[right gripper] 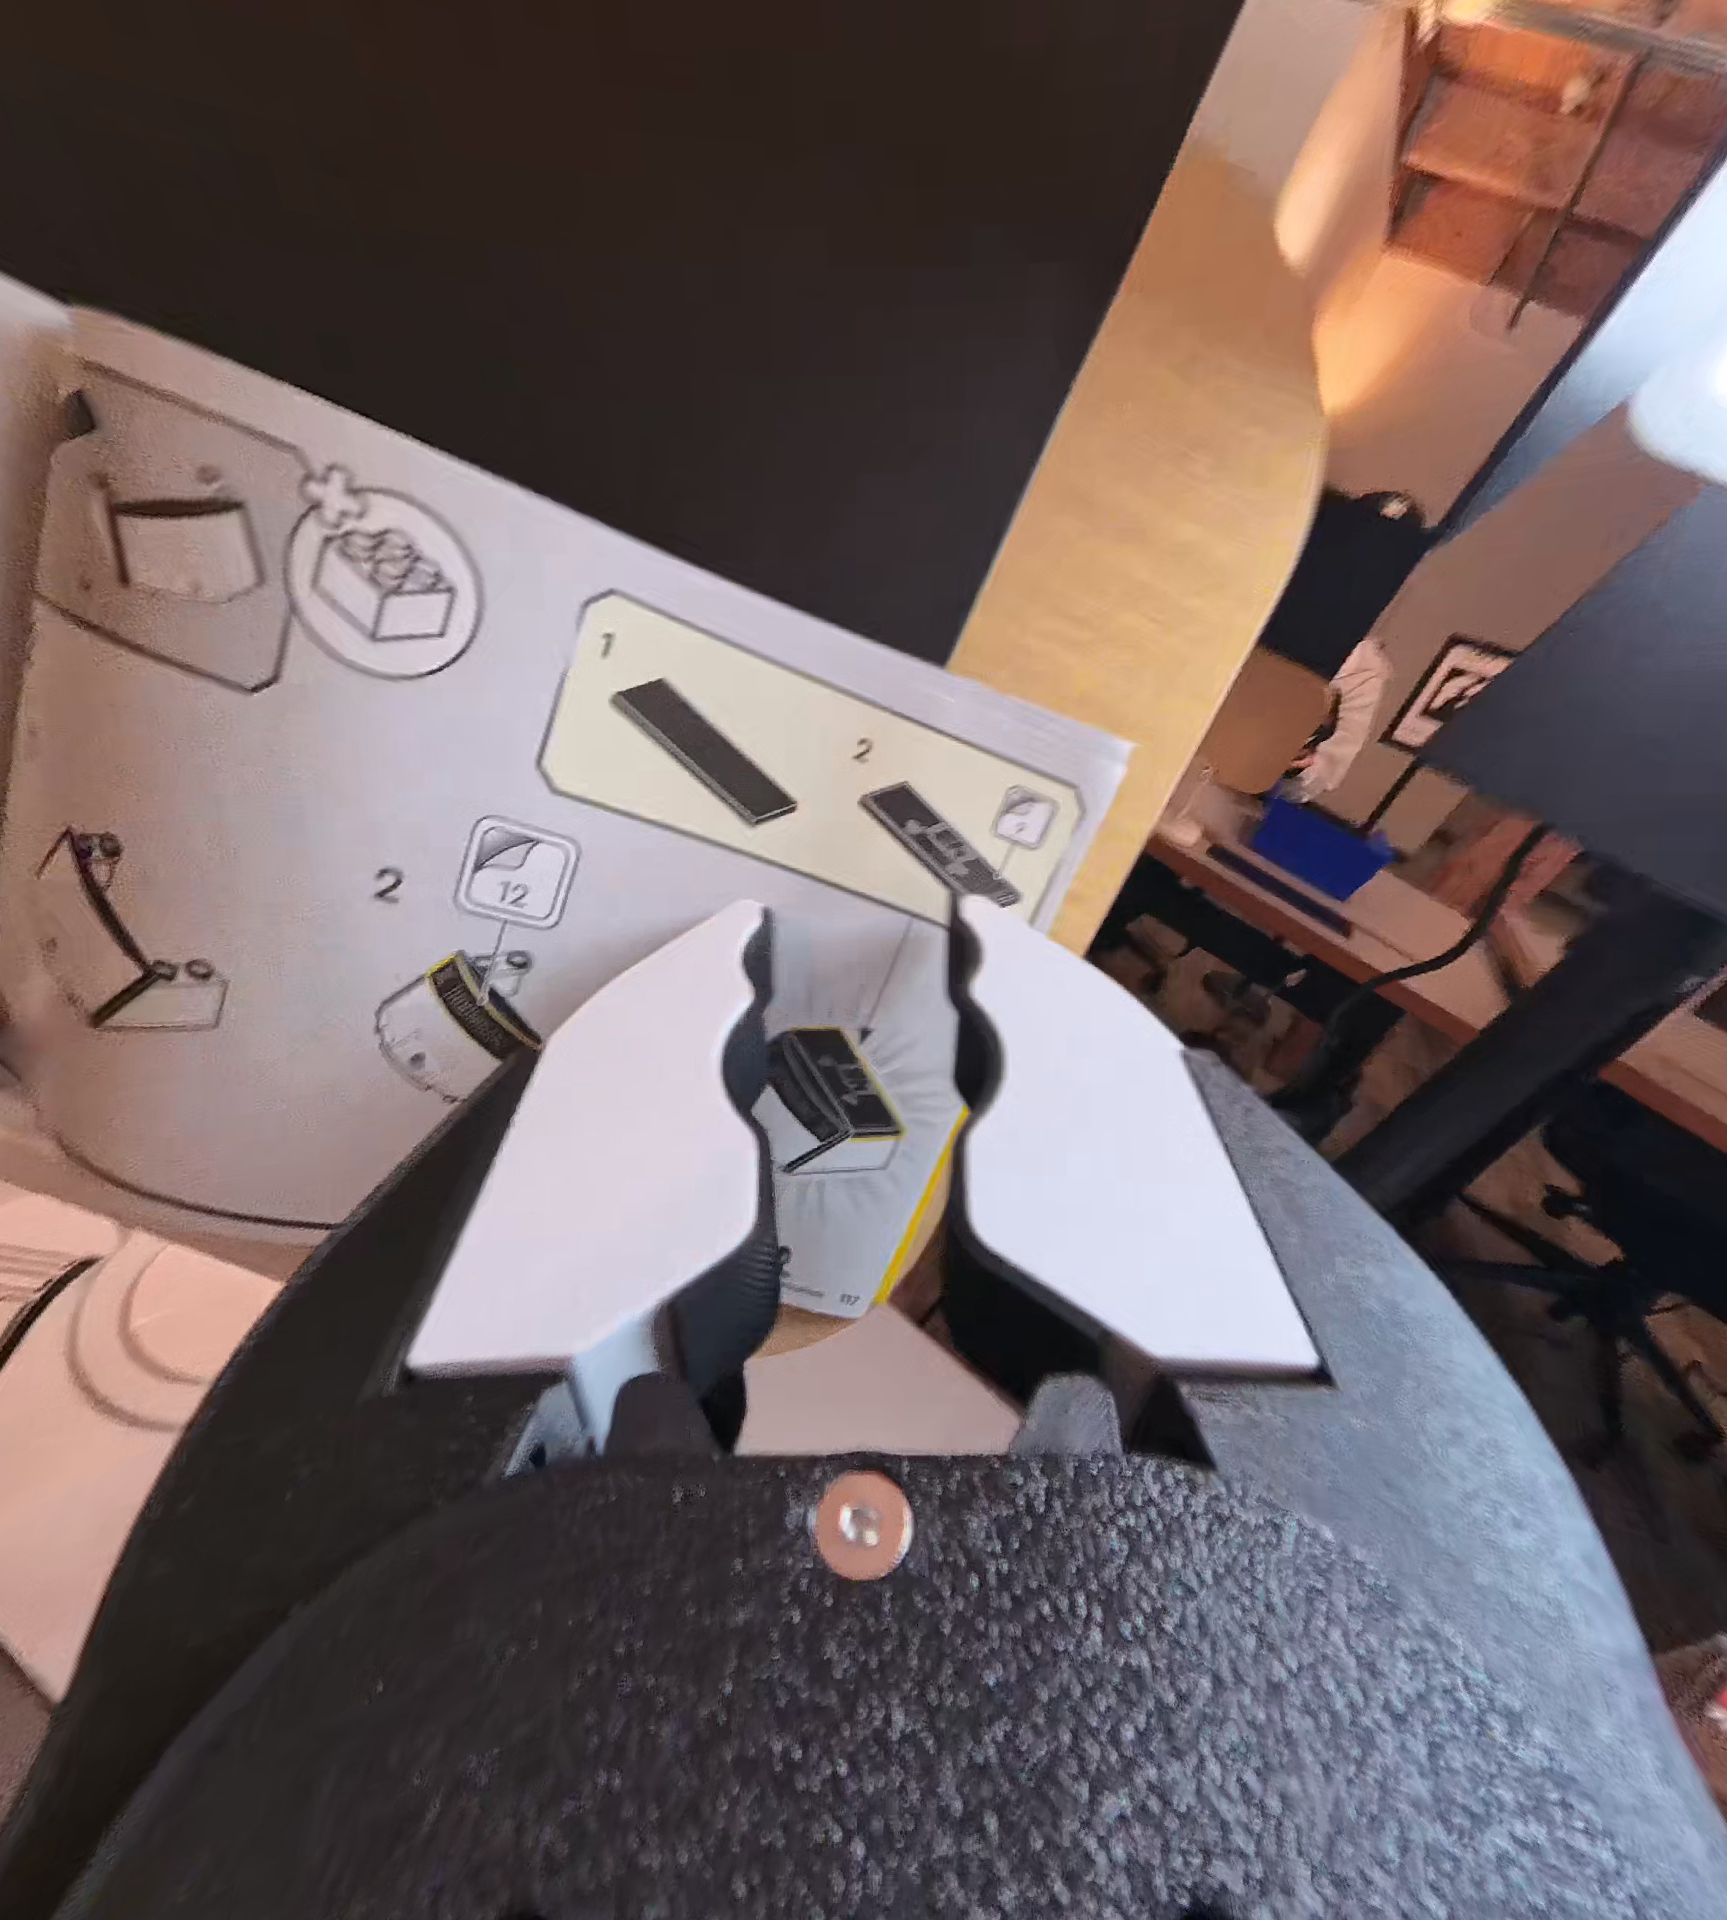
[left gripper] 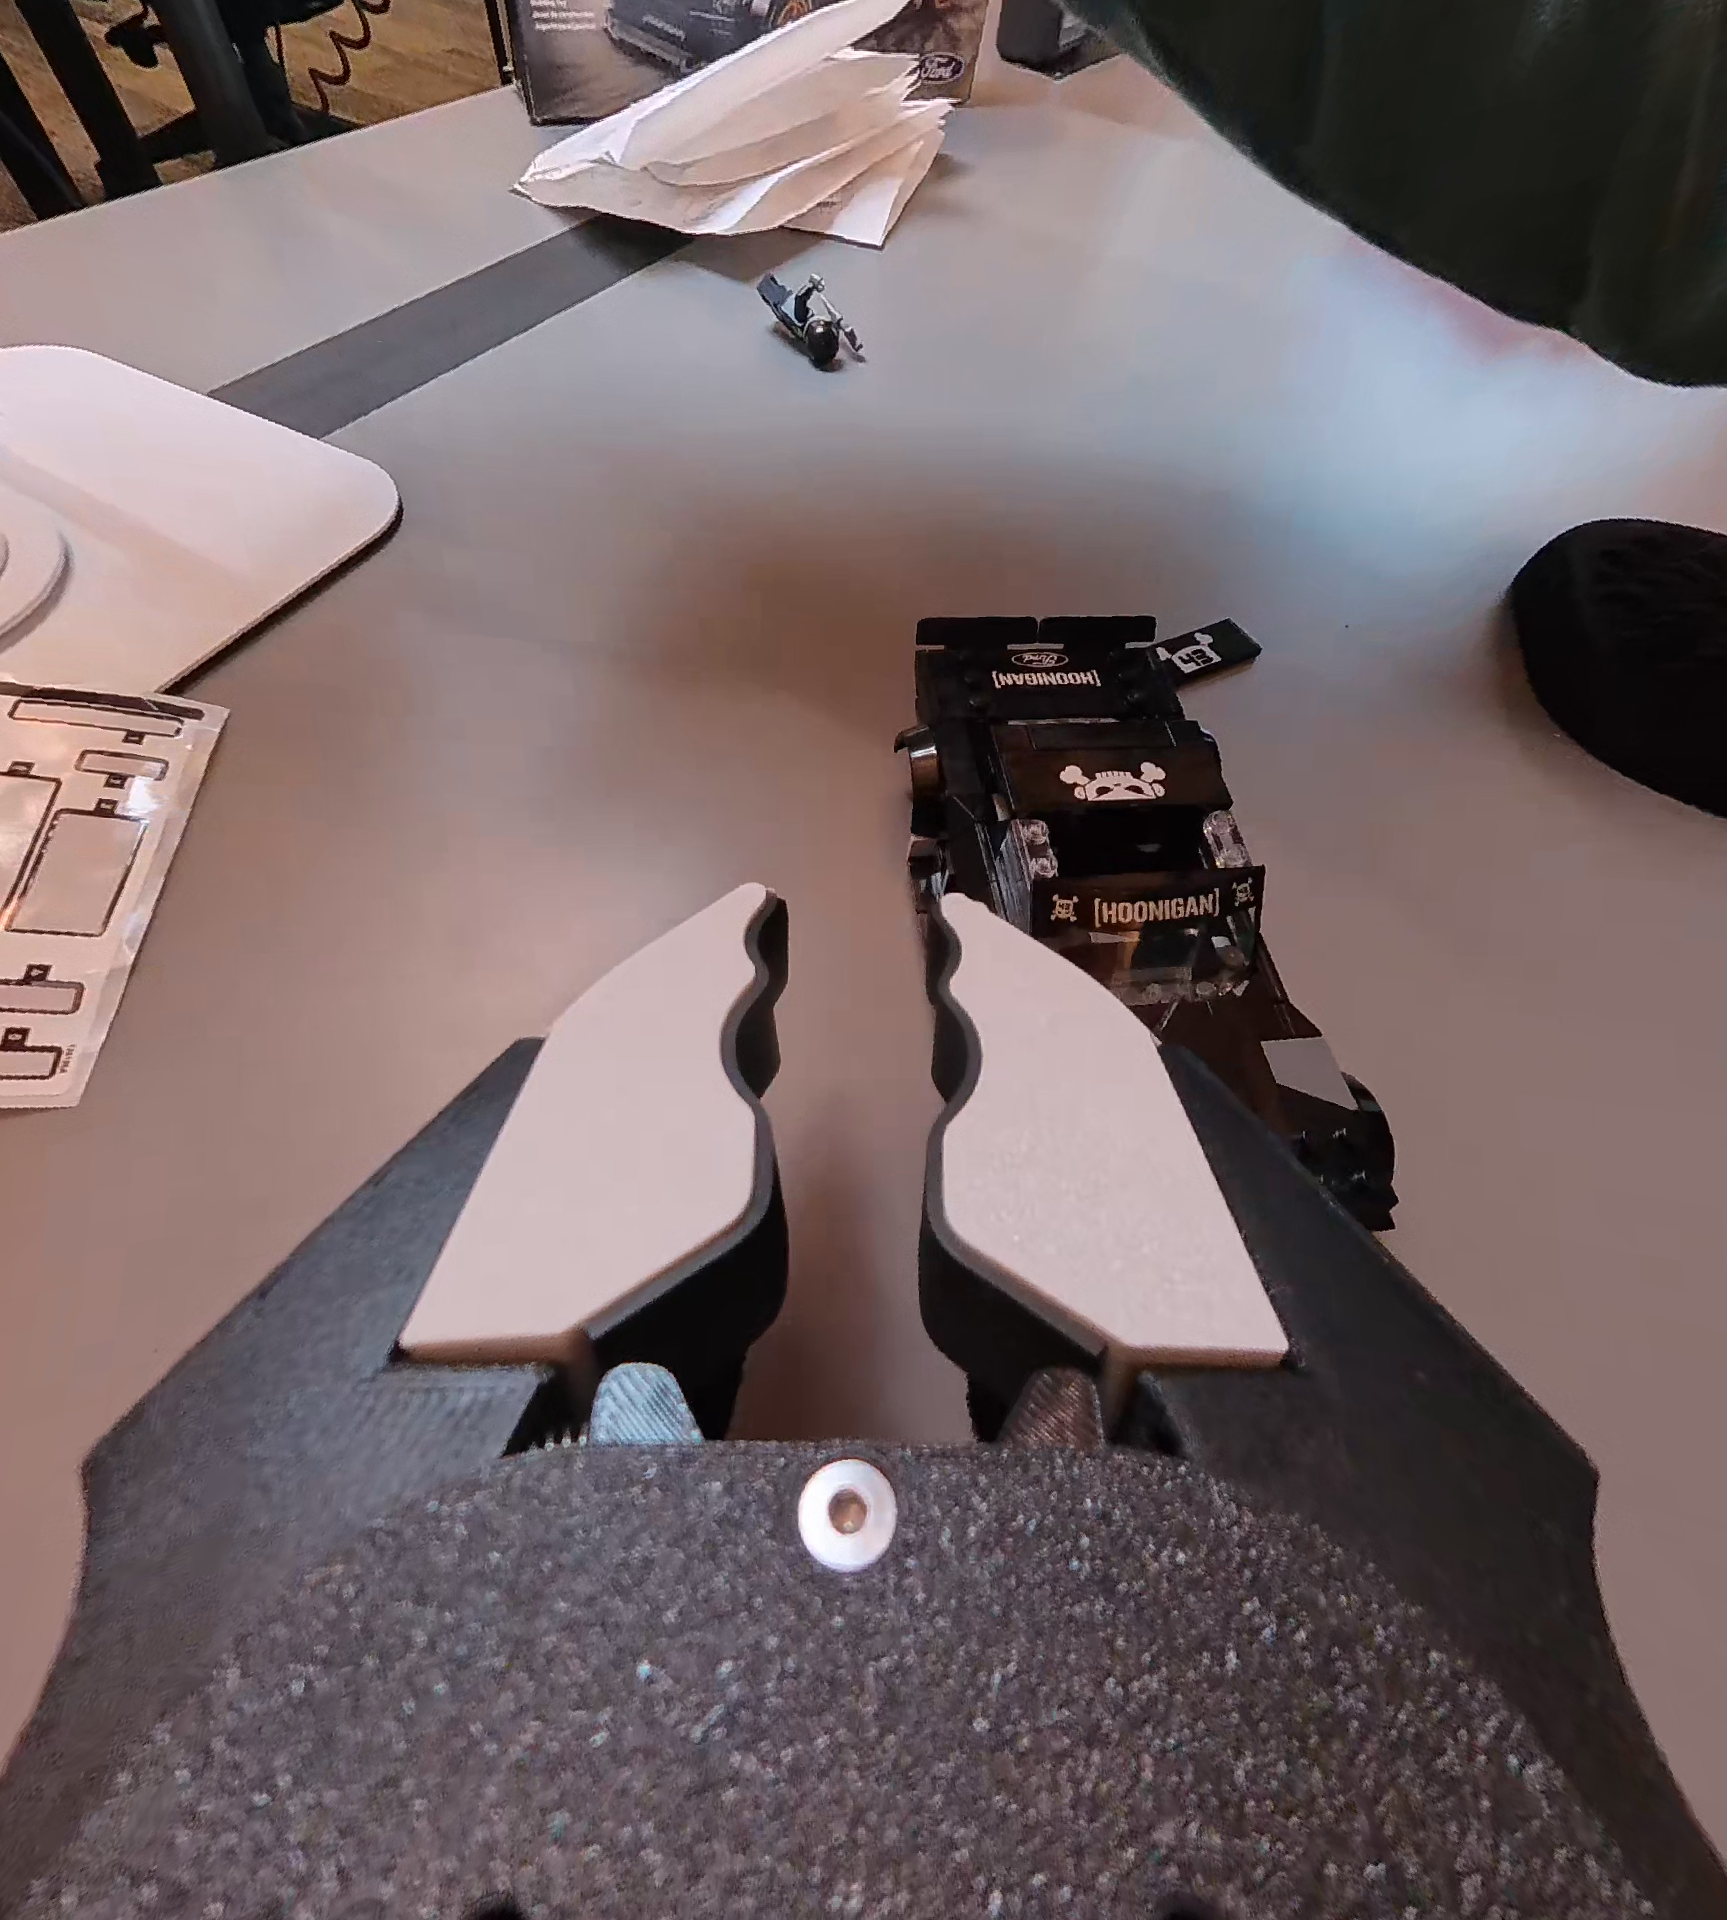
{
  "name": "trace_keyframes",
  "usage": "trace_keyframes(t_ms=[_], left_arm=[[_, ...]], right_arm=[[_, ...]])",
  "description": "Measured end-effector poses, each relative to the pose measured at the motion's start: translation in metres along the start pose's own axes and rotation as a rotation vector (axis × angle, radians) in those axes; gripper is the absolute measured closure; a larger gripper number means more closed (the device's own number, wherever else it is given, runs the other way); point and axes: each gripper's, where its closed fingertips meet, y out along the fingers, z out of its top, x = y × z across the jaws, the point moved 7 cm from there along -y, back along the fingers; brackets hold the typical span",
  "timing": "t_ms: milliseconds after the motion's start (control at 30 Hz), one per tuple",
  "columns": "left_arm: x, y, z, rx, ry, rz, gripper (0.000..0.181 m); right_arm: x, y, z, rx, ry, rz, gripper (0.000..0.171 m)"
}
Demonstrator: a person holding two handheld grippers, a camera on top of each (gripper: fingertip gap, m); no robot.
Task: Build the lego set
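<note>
The left gripper [left gripper: 857, 914] hangs low over the grey surface [left gripper: 578, 644], its jaws parted with only bare surface showing in the gap, gripping nothing. Just beside its right finger sits the black toy car [left gripper: 1098, 831], partly built, with white stickers on its roof and windscreen band; the car's near end is partly hidden behind that finger. A loose flat black piece [left gripper: 1207, 652] lies touching the car's far corner. Farther off a small dark bit with a round knob [left gripper: 809, 317] lies alone, and beyond it a heap of crumpled white paper bags [left gripper: 765, 145] rests against a dark box [left gripper: 568, 52]. To the left lie a mostly used sticker sheet [left gripper: 28, 883] and a white stand base [left gripper: 163, 499]

The right gripper [right gripper: 859, 920] is raised and tilted (the view is blurred), jaws parted and empty, pointing at the open instruction booklet [right gripper: 319, 779], whose page shows between the fingers; whether they touch it I cannot tell
</note>
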Motion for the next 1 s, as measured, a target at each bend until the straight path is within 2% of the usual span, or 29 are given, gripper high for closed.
trace_keyframes(t_ms=[67, 100, 167, 233, 367, 400, 567, 700, 800, 900, 1000], left_arm=[[0.000, 0.000, 0.000, 0.000, -0.002, 0.001, 0.156], [0.000, 0.000, -0.001, -0.002, -0.001, 0.000, 0.156], [0.000, 0.001, -0.001, -0.008, 0.001, -0.001, 0.156], [0.000, 0.001, -0.001, -0.010, 0.007, 0.000, 0.156], [0.000, 0.000, -0.002, -0.013, 0.012, 0.003, 0.156], [0.000, 0.000, -0.002, -0.012, 0.012, 0.002, 0.156], [0.000, 0.000, -0.002, -0.011, 0.015, 0.003, 0.156], [-0.002, -0.002, 0.000, 0.008, 0.013, 0.019, 0.156], [-0.005, -0.009, 0.008, 0.069, 0.019, 0.048, 0.155], [-0.016, -0.021, 0.035, 0.191, 0.026, 0.104, 0.151], [-0.032, -0.035, 0.080, 0.323, -0.026, 0.110, 0.149]], right_arm=[[0.004, -0.001, 0.010, 0.039, -0.018, 0.005, 0.112], [0.005, 0.002, 0.013, 0.038, -0.010, 0.033, 0.104], [0.005, 0.009, 0.013, -0.005, 0.013, 0.084, 0.095], [0.005, 0.014, 0.010, -0.022, 0.015, 0.105, 0.096], [0.004, 0.017, 0.005, -0.027, 0.025, 0.090, 0.111], [0.004, 0.017, 0.004, -0.026, 0.040, 0.096, 0.122], [0.000, 0.014, 0.002, -0.027, 0.039, 0.109, 0.152], [-0.004, -0.005, 0.005, -0.028, 0.008, 0.113, 0.155], [-0.014, -0.033, 0.006, -0.020, -0.015, 0.203, 0.162], [-0.032, -0.062, 0.014, 0.000, -0.012, 0.360, 0.163], [-0.064, -0.086, 0.025, 0.019, -0.027, 0.568, 0.162]])
